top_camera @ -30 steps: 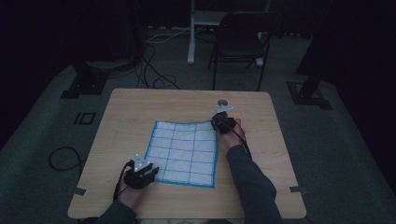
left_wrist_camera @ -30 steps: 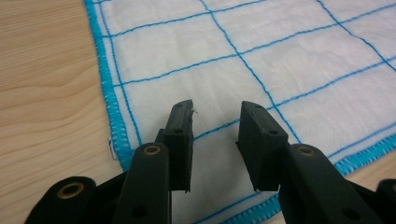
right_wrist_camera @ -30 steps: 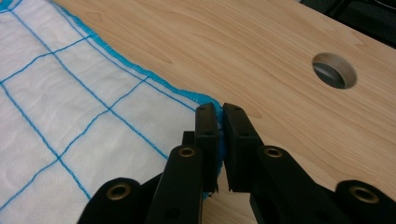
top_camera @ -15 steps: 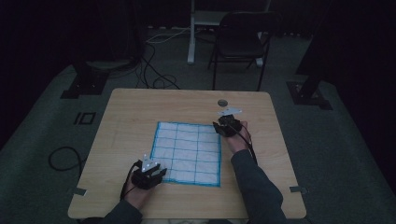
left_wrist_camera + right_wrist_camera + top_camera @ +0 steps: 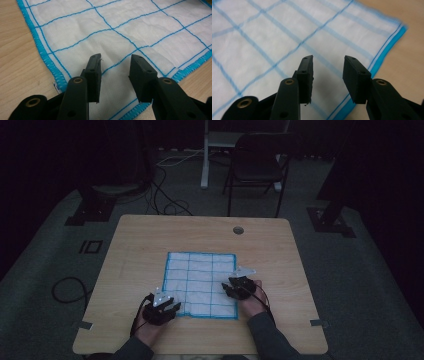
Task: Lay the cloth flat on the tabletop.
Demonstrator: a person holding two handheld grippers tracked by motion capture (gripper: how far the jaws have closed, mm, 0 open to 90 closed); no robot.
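The white cloth with the blue grid (image 5: 201, 285) lies spread flat on the wooden bench (image 5: 140, 245), in its near half and roughly centred, all four blue-stitched edges showing and no fold in it. Judge the work as at its start: the cloth is laid out, and gripping, lifting and folding are all left to do.

Your left gripper (image 5: 115, 68) stands over the cloth's near left corner. Its jaws are apart with cloth beneath them, not clamped on anything.

Your right gripper (image 5: 328, 68) stands over the right border, toward the near right corner. Its jaws have just been opening and are now apart, with nothing pinched between them; the blue hem runs just beyond the outer jaw.

In the high view, the left gripper (image 5: 159, 306) and right gripper (image 5: 240, 285) flank the cloth's near half. Beyond the bench stands a dark chair (image 5: 256, 167) on the floor.
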